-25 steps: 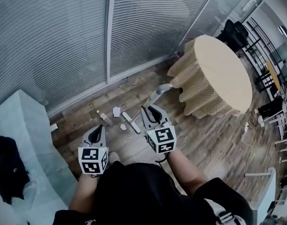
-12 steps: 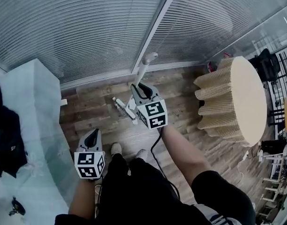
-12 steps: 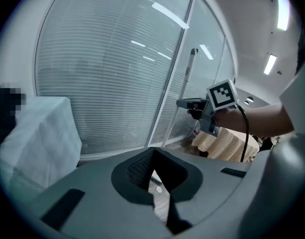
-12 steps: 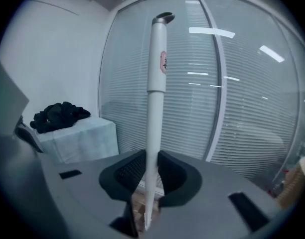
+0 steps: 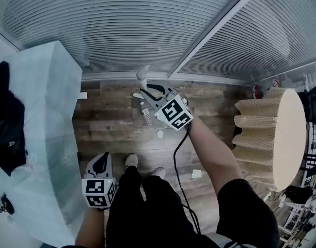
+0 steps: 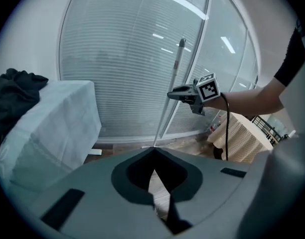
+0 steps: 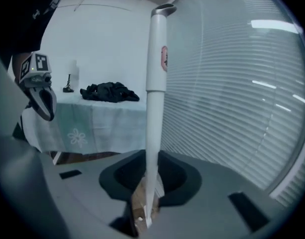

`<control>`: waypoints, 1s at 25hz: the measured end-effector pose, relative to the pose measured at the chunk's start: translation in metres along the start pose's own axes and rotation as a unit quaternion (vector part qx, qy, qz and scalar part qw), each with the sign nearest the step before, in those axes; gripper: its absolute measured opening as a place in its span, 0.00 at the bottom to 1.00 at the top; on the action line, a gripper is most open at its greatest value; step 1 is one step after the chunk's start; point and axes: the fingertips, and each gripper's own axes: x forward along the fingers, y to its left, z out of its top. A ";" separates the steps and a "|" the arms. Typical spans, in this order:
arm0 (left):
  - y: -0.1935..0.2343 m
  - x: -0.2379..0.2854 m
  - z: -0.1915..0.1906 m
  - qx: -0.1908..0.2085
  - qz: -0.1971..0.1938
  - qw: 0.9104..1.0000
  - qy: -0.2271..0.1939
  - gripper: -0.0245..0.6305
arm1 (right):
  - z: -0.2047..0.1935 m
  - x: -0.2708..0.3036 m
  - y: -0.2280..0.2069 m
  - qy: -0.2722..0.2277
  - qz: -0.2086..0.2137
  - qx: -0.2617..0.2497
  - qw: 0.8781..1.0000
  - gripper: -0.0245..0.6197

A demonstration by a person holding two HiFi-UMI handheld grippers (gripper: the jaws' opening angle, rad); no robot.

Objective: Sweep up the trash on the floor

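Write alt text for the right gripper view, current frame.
The right gripper has its jaws shut on a white broom handle that rises upright through the middle of the frame. Window blinds fill the right side; at left, the left gripper hangs in front of a cloth-covered table with dark clothing heaped on it.

Count was: 2 tools, left tool [image 5: 101, 157] & right tool [image 5: 144, 93], w/ 1 marker cube each. 1 white broom [image 7: 155, 83]. On the floor [image 5: 111, 125] 2 white scraps were seen: bigger scrap [image 5: 196, 173], smaller scrap [image 5: 159, 134]. 2 tables: 1 green-cloth table [image 5: 44, 118], 1 round beige-cloth table [image 5: 289, 133]. 1 heap of dark clothes [image 5: 5, 123]. 2 pale shoes [image 5: 129, 161]. 1 black cable [image 5: 174, 156]. 2 window panes w/ blinds [image 5: 96, 25].
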 end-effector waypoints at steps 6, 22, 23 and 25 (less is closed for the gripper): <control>-0.001 0.006 -0.034 0.006 0.009 0.999 0.030 0.03 | -0.043 0.043 0.003 0.026 -0.003 -0.030 0.999 0.17; -0.014 0.011 -0.034 0.039 -0.003 0.999 0.032 0.03 | -0.115 0.012 0.075 0.096 0.112 0.006 0.989 0.17; -0.017 0.011 -0.034 0.041 -0.006 0.999 0.031 0.03 | -0.117 0.008 0.079 0.100 0.117 0.003 0.988 0.17; -0.026 0.009 -0.035 0.045 -0.010 0.998 0.031 0.03 | -0.121 -0.004 0.088 0.107 0.125 -0.001 0.986 0.17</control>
